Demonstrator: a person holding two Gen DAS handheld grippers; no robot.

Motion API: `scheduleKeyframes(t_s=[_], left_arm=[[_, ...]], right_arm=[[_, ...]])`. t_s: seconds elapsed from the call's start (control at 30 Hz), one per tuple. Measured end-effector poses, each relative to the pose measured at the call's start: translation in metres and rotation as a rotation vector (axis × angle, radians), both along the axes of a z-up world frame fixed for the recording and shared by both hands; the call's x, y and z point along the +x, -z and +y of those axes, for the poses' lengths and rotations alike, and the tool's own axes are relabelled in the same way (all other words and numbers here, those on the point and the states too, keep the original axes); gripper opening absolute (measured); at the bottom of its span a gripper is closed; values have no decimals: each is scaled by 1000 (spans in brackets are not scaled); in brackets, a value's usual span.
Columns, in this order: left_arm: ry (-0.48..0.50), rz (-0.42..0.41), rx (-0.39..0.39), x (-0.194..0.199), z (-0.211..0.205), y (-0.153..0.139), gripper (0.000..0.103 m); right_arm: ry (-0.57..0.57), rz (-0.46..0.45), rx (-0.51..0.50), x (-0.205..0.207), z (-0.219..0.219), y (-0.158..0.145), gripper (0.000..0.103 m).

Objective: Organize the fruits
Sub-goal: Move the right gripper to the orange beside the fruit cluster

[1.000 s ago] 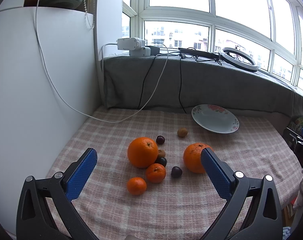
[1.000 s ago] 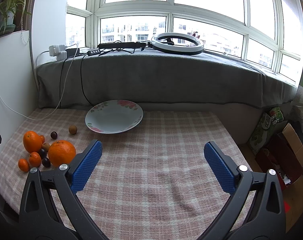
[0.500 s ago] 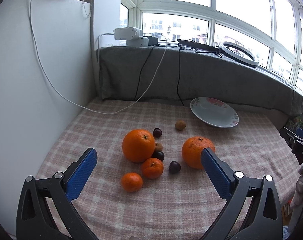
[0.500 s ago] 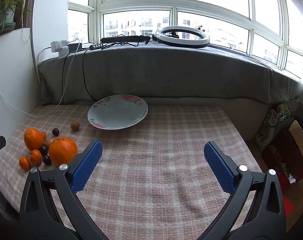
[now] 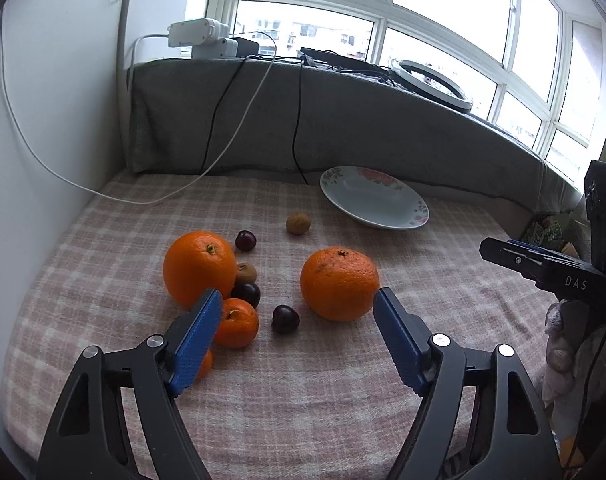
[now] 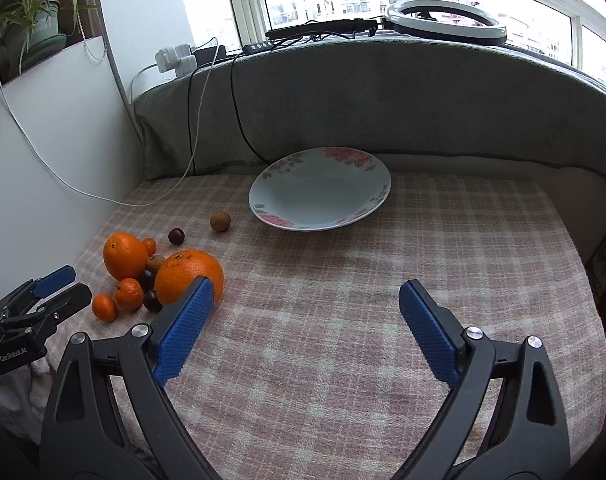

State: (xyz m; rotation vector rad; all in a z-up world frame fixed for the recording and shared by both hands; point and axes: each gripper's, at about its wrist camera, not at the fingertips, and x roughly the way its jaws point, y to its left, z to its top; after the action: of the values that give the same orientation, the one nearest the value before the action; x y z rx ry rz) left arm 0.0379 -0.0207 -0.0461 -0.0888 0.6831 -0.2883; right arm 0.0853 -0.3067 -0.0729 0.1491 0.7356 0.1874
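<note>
Fruit lies on the checked cloth: a smooth large orange point(image 5: 199, 268), a rougher large orange point(image 5: 339, 283), a small tangerine point(image 5: 237, 323), another tangerine point(image 5: 205, 364) half hidden by my left finger, dark cherries point(image 5: 285, 319), and a brown longan point(image 5: 298, 223). A flowered white plate point(image 5: 373, 197) stands empty at the back. My left gripper point(image 5: 297, 316) is open and empty, hovering just before the pile. My right gripper point(image 6: 305, 304) is open and empty over bare cloth, right of the rough orange point(image 6: 189, 277); the plate point(image 6: 320, 188) lies beyond it.
A white wall point(image 5: 43, 140) bounds the left side. A grey-covered ledge point(image 5: 343, 120) behind carries cables, a power strip point(image 5: 203, 38) and a ring light point(image 6: 447, 20). A white cable point(image 5: 143, 200) trails onto the cloth. The table drops off at the right edge point(image 6: 583, 264).
Both grippers have moved forward and lower toward the table. The fruit pile now sits close between my left fingers. The plate looms larger in the right wrist view. No fruit has moved.
</note>
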Motion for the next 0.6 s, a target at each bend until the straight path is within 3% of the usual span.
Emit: scheduleKeyframes(t_s=[0.3,0.37,0.6], left_arm=[[141,104,-88,25,-17,23,50],[151,118,-88,31,-20,27,48],[163,134,-59,43,-28,35,46]], right_arm=[[-160,138,191,32,13,17,87],[-193,170,206,40,18,21,81],[-275,301,317,74,31,40,74]])
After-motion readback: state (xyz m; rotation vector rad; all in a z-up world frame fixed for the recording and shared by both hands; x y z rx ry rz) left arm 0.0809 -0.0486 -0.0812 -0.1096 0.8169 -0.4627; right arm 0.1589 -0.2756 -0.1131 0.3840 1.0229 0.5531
